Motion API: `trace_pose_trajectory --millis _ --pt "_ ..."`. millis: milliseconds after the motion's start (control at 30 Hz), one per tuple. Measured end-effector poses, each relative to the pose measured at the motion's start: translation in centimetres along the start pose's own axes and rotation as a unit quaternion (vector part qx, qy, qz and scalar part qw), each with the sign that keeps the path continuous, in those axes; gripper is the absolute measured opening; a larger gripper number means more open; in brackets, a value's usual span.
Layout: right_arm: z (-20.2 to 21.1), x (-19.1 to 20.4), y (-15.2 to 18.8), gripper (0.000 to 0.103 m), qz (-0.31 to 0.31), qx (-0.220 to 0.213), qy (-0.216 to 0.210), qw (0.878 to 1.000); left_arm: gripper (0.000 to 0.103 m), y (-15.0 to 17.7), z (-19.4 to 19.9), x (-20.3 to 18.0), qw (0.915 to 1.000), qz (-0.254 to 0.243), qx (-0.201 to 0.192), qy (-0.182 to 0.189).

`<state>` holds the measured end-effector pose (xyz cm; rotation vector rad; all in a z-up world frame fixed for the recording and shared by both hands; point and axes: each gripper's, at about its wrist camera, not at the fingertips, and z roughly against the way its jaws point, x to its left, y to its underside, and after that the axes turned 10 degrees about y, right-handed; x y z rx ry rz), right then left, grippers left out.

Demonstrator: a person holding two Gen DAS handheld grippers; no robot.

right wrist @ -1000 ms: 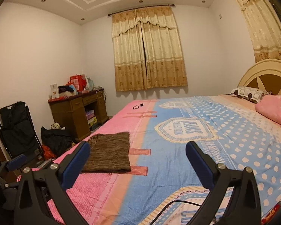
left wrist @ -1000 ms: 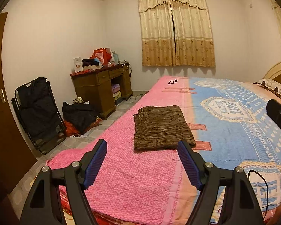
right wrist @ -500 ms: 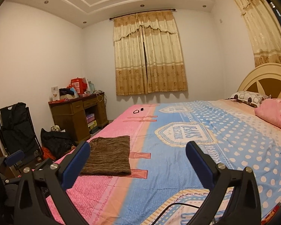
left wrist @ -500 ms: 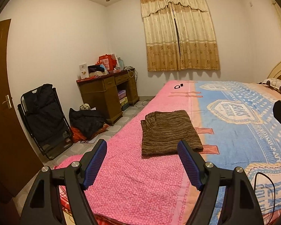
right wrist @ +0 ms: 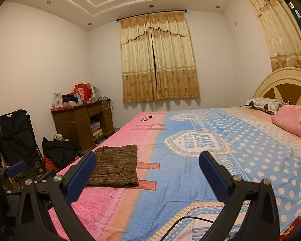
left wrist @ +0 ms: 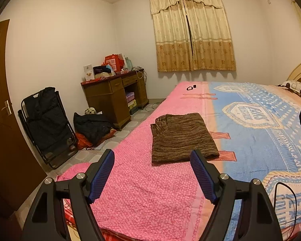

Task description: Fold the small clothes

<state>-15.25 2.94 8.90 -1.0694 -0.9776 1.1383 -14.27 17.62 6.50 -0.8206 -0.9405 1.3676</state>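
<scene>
A brown striped garment (left wrist: 182, 137) lies folded into a flat rectangle on the pink part of the bedspread (left wrist: 146, 192). It also shows in the right wrist view (right wrist: 116, 166). My left gripper (left wrist: 152, 174) is open and empty, held above the bed's near edge, short of the garment. My right gripper (right wrist: 147, 175) is open and empty, held above the blue part of the bedspread (right wrist: 190, 180), to the right of the garment. The left gripper (right wrist: 16, 169) also shows at the left edge of the right wrist view.
A wooden desk (left wrist: 114, 98) with clutter stands by the far wall. A folded black chair (left wrist: 46, 124) and a dark bag (left wrist: 92, 126) sit on the floor at left. Small black items (left wrist: 191, 87) lie at the bed's far end. Pillows (right wrist: 291, 120) and a headboard are at right. A black cable (left wrist: 287, 196) lies near me.
Both grippers have drawn back and tilted up a little, so the garment looks farther off and lower in the views. Both stay open and empty. The garment has not moved.
</scene>
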Motion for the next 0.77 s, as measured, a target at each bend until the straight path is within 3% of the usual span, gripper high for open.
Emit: trace_pose_trajectory --millis 267,500,767 --pt "0.1 -0.6 -0.1 0.103 -0.003 -0.001 0.001 1.0 0.078 0.1 -0.2 0.5 0.9996 0.018 0.007 0.021" --pt "-0.1 -0.7 -0.3 0.103 -0.003 0.003 0.003 1.0 0.078 0.6 -0.4 1.5 0.9933 0.064 0.009 0.096" --pt "-0.4 -0.7 -0.2 0.103 -0.007 0.008 0.005 1.0 0.078 0.6 -0.7 0.8 0.9966 0.038 0.011 0.072"
